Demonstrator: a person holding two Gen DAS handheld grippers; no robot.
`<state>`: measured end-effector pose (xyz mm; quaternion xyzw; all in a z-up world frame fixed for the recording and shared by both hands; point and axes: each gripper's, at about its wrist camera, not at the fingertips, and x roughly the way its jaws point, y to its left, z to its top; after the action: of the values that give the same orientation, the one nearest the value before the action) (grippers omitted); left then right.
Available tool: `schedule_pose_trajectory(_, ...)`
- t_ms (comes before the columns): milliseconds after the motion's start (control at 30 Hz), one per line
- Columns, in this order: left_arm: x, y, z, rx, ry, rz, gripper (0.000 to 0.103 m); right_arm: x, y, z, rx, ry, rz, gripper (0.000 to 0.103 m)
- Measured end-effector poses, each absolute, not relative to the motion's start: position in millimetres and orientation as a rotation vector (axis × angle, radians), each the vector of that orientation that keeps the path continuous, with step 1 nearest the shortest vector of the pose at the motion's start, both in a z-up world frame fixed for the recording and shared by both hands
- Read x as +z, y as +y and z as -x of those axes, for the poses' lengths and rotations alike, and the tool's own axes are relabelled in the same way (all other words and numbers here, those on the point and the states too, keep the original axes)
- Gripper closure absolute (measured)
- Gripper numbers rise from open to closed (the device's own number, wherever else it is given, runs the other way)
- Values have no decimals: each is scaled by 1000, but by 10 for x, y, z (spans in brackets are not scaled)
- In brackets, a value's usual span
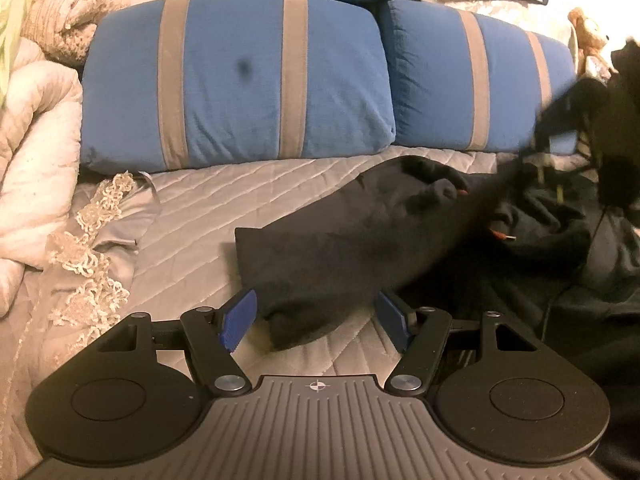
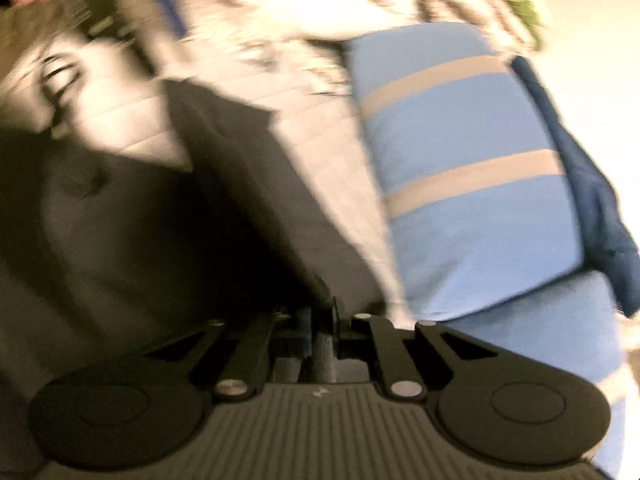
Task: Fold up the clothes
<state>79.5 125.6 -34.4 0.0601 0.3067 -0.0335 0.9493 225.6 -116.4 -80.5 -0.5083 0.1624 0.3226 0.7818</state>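
Your left gripper [image 1: 318, 314] gapes over the dark garment's [image 1: 340, 248] hem; your right gripper [image 2: 322, 322], clamped on cloth, risks dragging that hem away.

Bed [image 1: 192, 216] covered by a pale quilted spread. Two blue pillows with tan stripes, left [image 1: 236, 80] and right [image 1: 480, 80], lie side by side at its far end. A dark garment [image 1: 332, 260] lies spread across the quilt near the pillows. Cream bedding [image 1: 36, 152] bunched at left edge, lace trim [image 1: 92, 248] beside it.
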Motion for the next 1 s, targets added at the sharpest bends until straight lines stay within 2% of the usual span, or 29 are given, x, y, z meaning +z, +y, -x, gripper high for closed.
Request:
schedule_pose_trajectory(533,-538,936,-1236,-52,630,-147,37,420,-1319,-2506,430,99,977,93)
schedule_pose_trajectory(800,-615,949,-1507,-8,616,-32,37,557,-1458,-2611,345,81,953,93)
schedule_pose_trajectory(1000,-513,958,-1694,113,595,-119,36,660,-1562,-2690,282,67,935,93)
